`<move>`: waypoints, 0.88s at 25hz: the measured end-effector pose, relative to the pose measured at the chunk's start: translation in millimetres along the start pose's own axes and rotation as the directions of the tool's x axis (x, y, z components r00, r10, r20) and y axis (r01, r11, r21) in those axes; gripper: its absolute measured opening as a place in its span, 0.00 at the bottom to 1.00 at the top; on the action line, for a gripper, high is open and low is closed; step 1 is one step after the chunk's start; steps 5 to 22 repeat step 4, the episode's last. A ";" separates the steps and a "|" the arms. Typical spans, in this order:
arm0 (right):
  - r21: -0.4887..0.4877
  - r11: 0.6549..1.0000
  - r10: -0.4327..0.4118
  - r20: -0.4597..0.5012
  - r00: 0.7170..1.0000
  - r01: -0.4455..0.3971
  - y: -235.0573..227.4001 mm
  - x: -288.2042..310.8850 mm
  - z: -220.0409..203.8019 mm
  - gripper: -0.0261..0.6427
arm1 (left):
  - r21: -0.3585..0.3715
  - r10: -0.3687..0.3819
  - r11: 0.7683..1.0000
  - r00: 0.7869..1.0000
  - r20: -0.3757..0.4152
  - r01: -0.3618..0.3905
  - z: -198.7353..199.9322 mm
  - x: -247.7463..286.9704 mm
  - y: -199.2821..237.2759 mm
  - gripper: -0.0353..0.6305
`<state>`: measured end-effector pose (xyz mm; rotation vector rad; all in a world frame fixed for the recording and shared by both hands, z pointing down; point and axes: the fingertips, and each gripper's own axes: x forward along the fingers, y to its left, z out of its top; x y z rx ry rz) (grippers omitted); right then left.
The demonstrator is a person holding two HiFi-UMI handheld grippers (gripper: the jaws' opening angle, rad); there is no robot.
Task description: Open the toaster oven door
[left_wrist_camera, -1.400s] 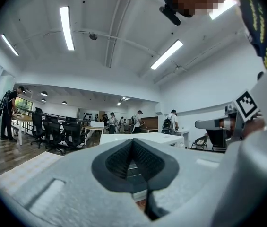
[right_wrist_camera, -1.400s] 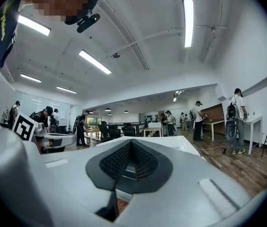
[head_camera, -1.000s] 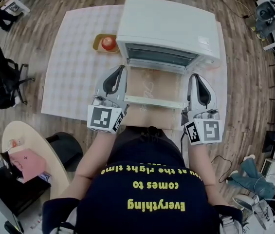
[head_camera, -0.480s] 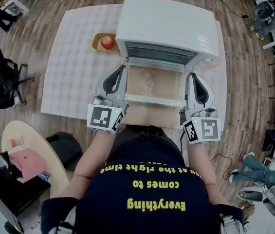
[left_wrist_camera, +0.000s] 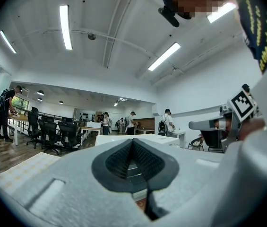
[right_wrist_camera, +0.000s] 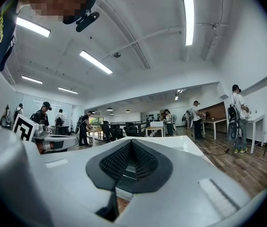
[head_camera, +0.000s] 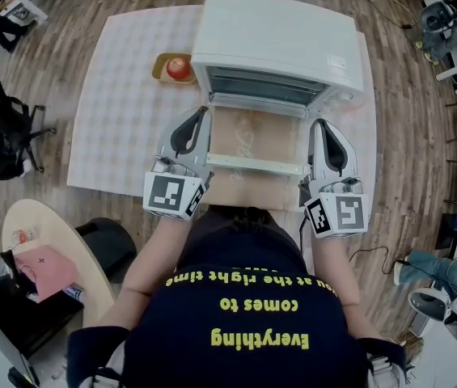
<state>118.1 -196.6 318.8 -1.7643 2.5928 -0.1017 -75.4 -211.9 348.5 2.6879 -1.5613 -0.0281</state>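
Oven [head_camera: 281,39]: white, on the far middle of the mat [head_camera: 123,103], mouth facing near, cavity open.
Door [head_camera: 252,140]: swung down and lying about flat, hinged at the oven's near lower edge, reaching toward the near side; glass panel see-through, brown surface showing through it.
Handle [head_camera: 254,166]: pale bar across the door's near edge, untouched by either gripper.
Left gripper [head_camera: 202,111]: just left of the door, pointing far toward the oven's left front corner; contact with the door's edge not clear.
Left fingers: closed tip to tip in the left gripper view [left_wrist_camera: 132,141], holding nothing; only the dark ribbed pads [left_wrist_camera: 116,162] and the hollow between them visible.
Right gripper [head_camera: 319,124]: just right of the door, pointing far toward the oven's right front corner; marker cube at its near end.
Right fingers: pressed together in the right gripper view [right_wrist_camera: 131,142], empty.
Apple [head_camera: 179,68]: red, on a small plate [head_camera: 160,73], just left of the oven.
Mat: pale, checked, under the oven, door and plate.
Floor [head_camera: 410,136]: wood planks around the mat.
Round table [head_camera: 58,241]: near left, well apart from the mat.
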 end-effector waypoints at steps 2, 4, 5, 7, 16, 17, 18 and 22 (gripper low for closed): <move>0.000 1.000 0.000 -0.001 1.000 0.000 -0.8 0.3 0.2 0.06 | 0.002 0.001 1.000 1.000 -0.001 -0.001 -0.4 0.5 -0.1 0.05; 0.000 1.000 -0.001 0.000 1.000 0.001 -1.6 0.6 0.5 0.06 | 0.003 0.002 1.000 1.000 -0.003 -0.002 -0.6 1.0 -0.1 0.05; 0.000 1.000 -0.001 0.000 1.000 0.001 -1.6 0.6 0.5 0.06 | 0.003 0.002 1.000 1.000 -0.003 -0.002 -0.6 1.0 -0.1 0.05; 0.000 1.000 -0.001 0.000 1.000 0.001 -1.6 0.6 0.5 0.06 | 0.003 0.002 1.000 1.000 -0.003 -0.002 -0.6 1.0 -0.1 0.05; 0.000 1.000 -0.001 0.000 1.000 0.001 -1.6 0.6 0.5 0.06 | 0.003 0.002 1.000 1.000 -0.003 -0.002 -0.6 1.0 -0.1 0.05; 0.000 1.000 -0.001 0.000 1.000 0.001 -1.6 0.6 0.5 0.06 | 0.003 0.002 1.000 1.000 -0.003 -0.002 -0.6 1.0 -0.1 0.05; 0.000 1.000 -0.001 0.000 1.000 0.001 -1.6 0.6 0.5 0.06 | 0.003 0.002 1.000 1.000 -0.003 -0.002 -0.6 1.0 -0.1 0.05; 0.000 1.000 -0.001 0.000 1.000 0.001 -1.6 0.6 0.5 0.06 | 0.003 0.002 1.000 1.000 -0.003 -0.002 -0.6 1.0 -0.1 0.05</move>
